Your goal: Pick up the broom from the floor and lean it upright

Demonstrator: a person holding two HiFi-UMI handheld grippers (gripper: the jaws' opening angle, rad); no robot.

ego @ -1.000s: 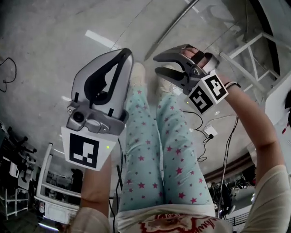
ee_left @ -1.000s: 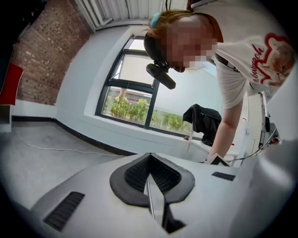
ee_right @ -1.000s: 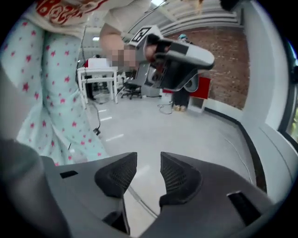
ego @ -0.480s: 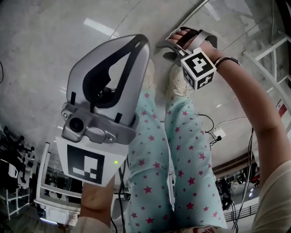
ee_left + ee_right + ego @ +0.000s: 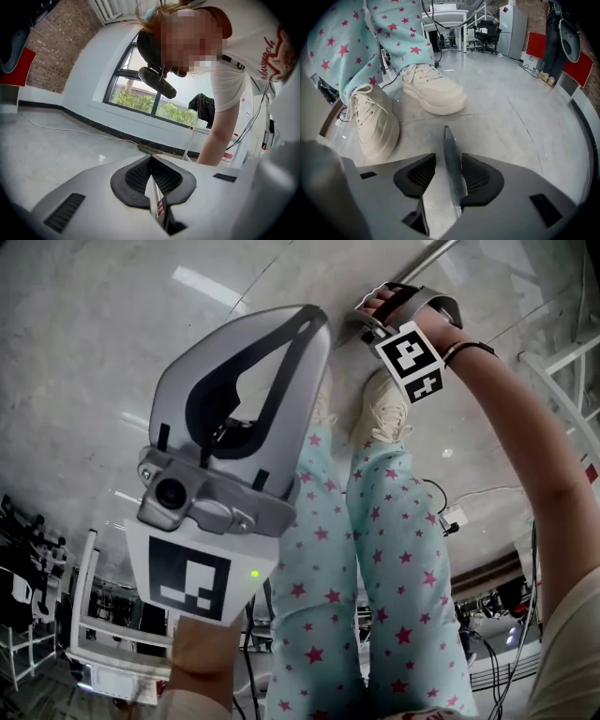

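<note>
The broom lies on the concrete floor. Its grey handle (image 5: 433,253) runs up to the right in the head view. The handle's tip (image 5: 449,145) lies between the jaws of my right gripper (image 5: 447,157), which points steeply down at the floor. Those jaws have just been opening and stand open, with a gap on the tip's left side. That same right gripper (image 5: 361,326) shows low by the person's shoes (image 5: 384,413). My left gripper (image 5: 314,317) hangs higher in the foreground, shut and empty, its pads (image 5: 161,176) meeting at the tips.
Two cream shoes (image 5: 433,91) stand close to the left of the handle's tip. Cables and a power strip (image 5: 450,519) lie behind the legs. A white frame (image 5: 94,615) stands at lower left. A dark brush-like thing (image 5: 150,149) lies by the wall under the window.
My right gripper has dropped to the floor and rolled, and now sits at the handle's tip. The left gripper has sunk too and fills more of the head view.
</note>
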